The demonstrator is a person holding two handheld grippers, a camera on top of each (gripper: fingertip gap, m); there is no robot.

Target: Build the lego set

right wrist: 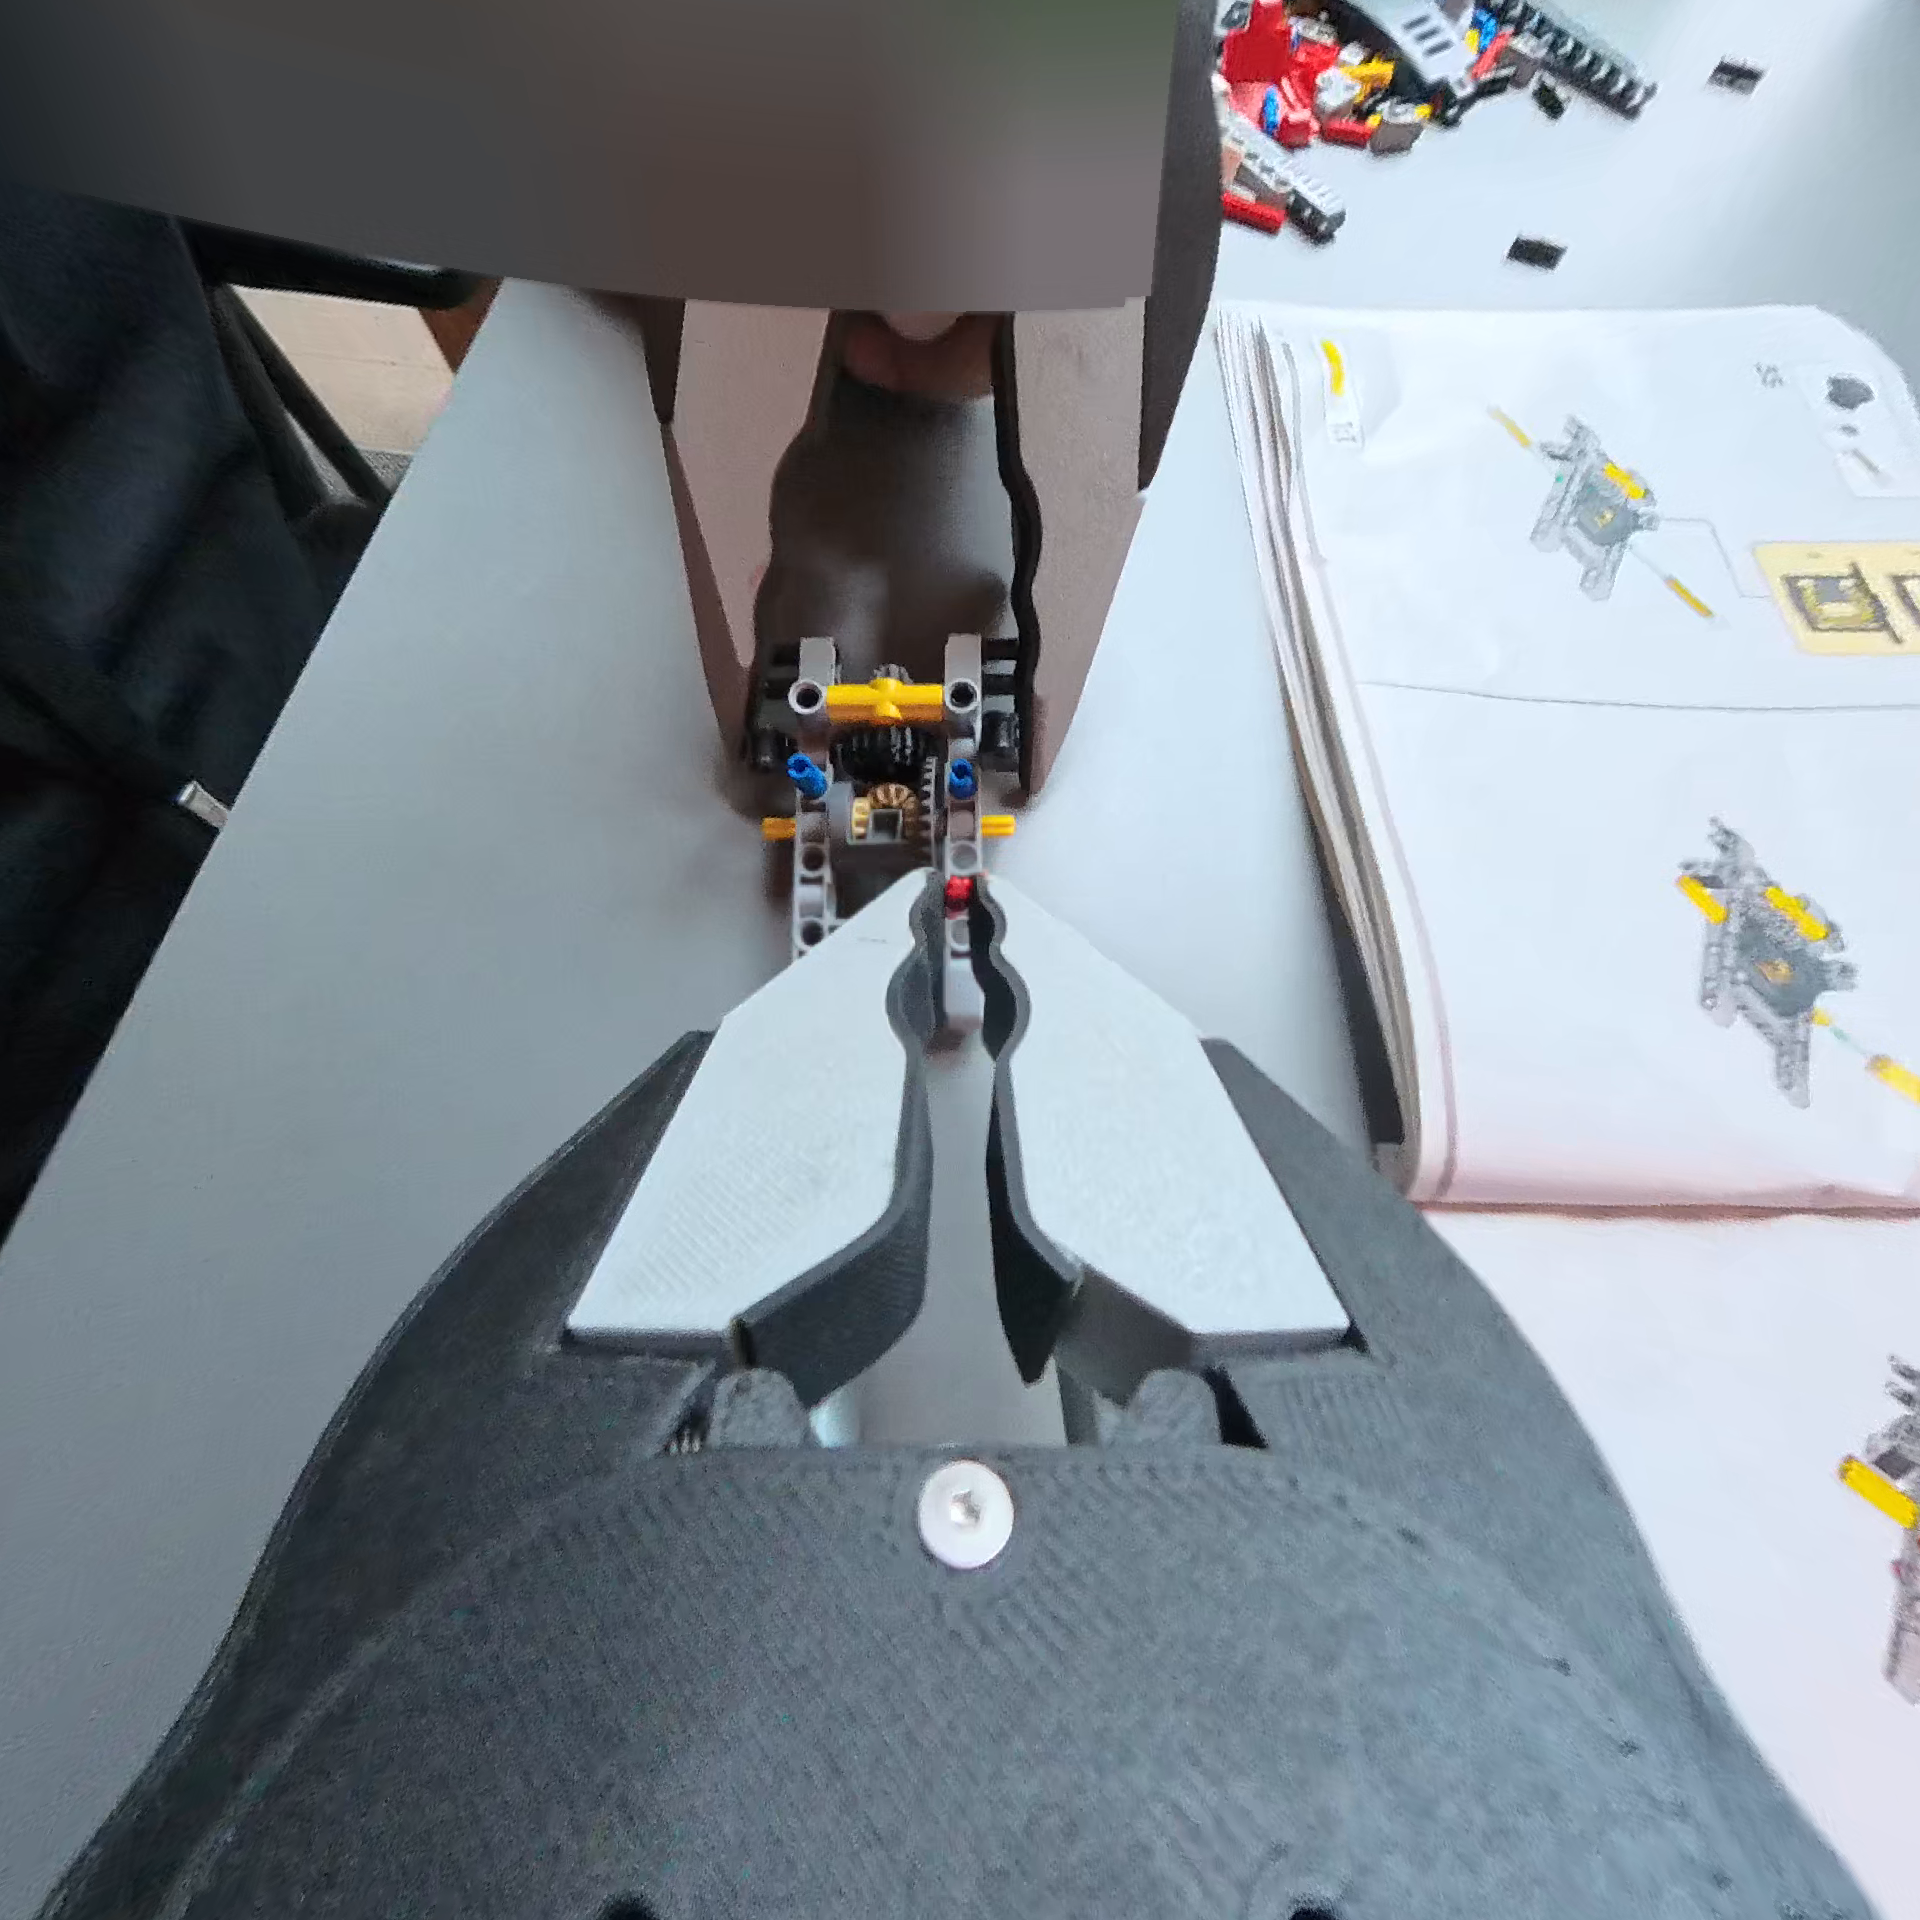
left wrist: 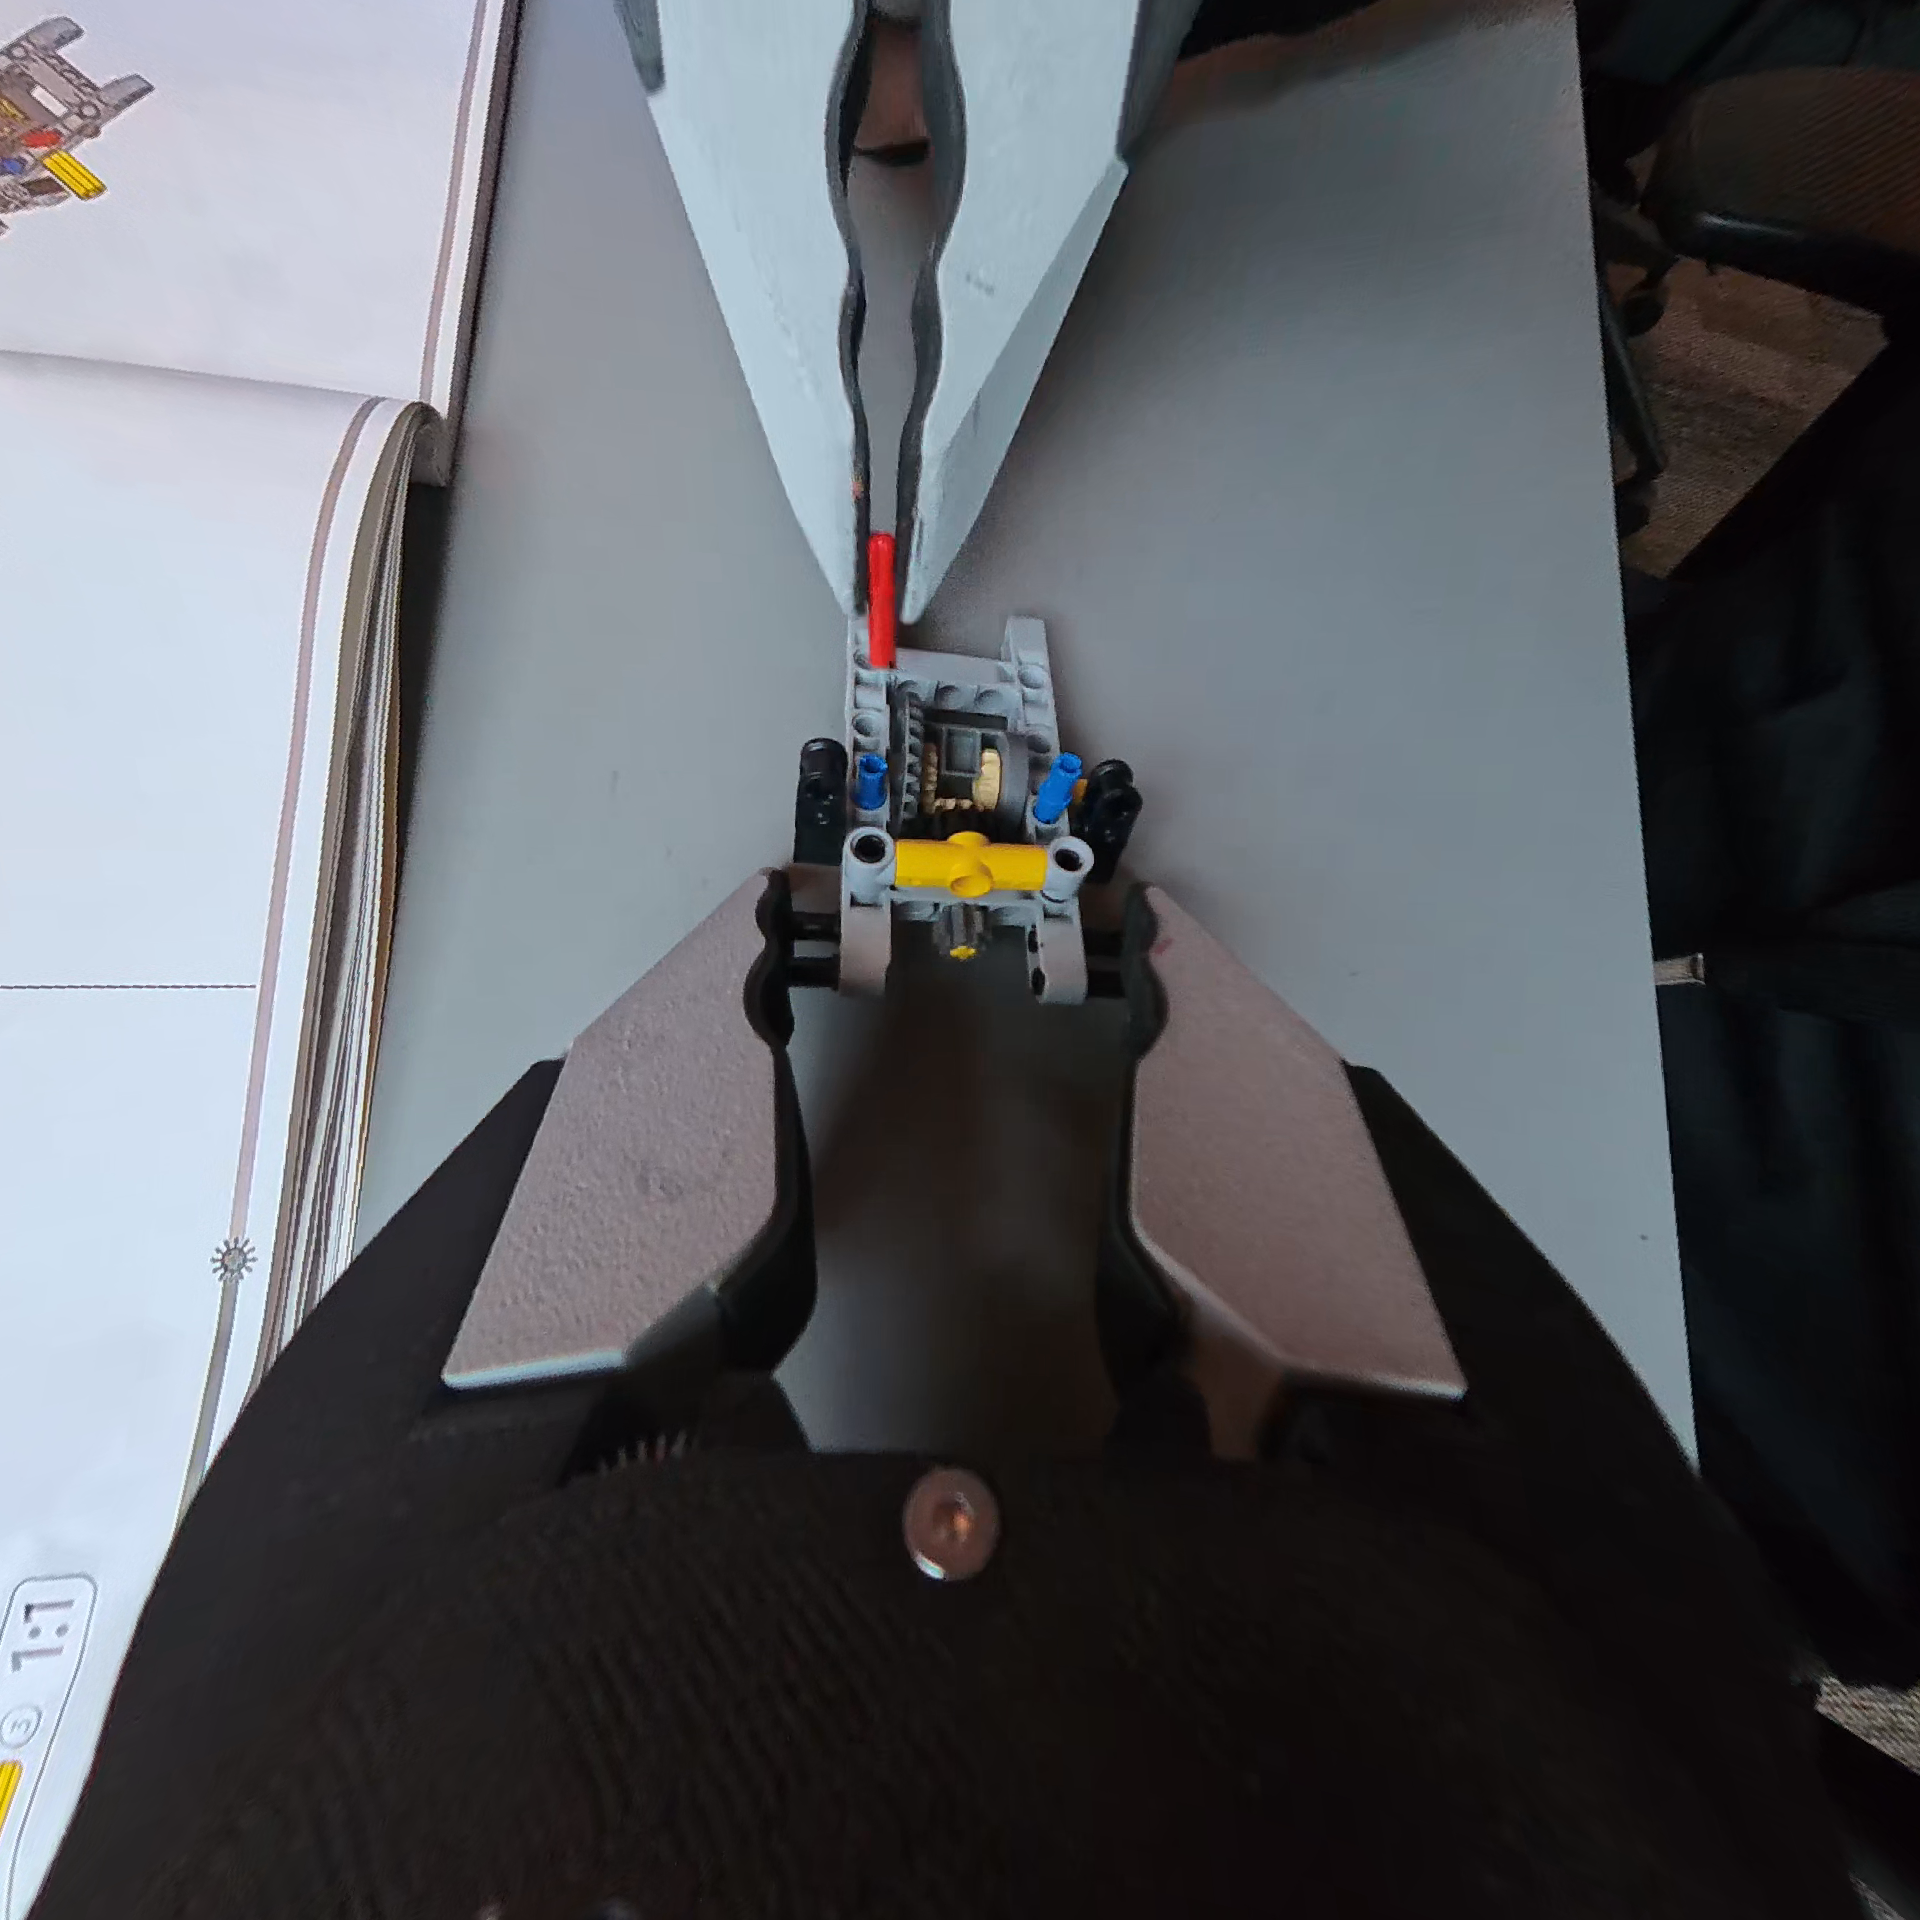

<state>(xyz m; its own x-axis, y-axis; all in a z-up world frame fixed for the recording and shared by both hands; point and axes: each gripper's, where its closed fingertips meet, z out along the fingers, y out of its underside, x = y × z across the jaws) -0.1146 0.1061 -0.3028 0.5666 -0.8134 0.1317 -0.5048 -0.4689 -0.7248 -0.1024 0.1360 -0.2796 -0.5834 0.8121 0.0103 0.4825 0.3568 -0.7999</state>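
A small grey lego assembly (left wrist: 961,810) with a yellow cross piece, blue pins, black pins and gears rests on the grey table (left wrist: 1299,623). My left gripper (left wrist: 956,935) is shut on its near end, with its pads against the black side pieces. My right gripper (left wrist: 883,613) comes in from the far side, shut on a thin red axle (left wrist: 881,597) whose end touches the assembly's far left grey beam. In the right wrist view the red axle (right wrist: 958,888) sits between my right gripper's tips (right wrist: 956,896), over a beam of the assembly (right wrist: 883,790); the left gripper (right wrist: 888,727) holds it beyond.
An open instruction booklet (left wrist: 156,727) lies left of the assembly and shows in the right wrist view (right wrist: 1610,727). A pile of loose red, black and grey pieces (right wrist: 1351,83) lies beyond the booklet. The table edge (left wrist: 1621,727) runs along the right, with a dark chair past it. Tip to tip, the grippers are about 5 cm apart.
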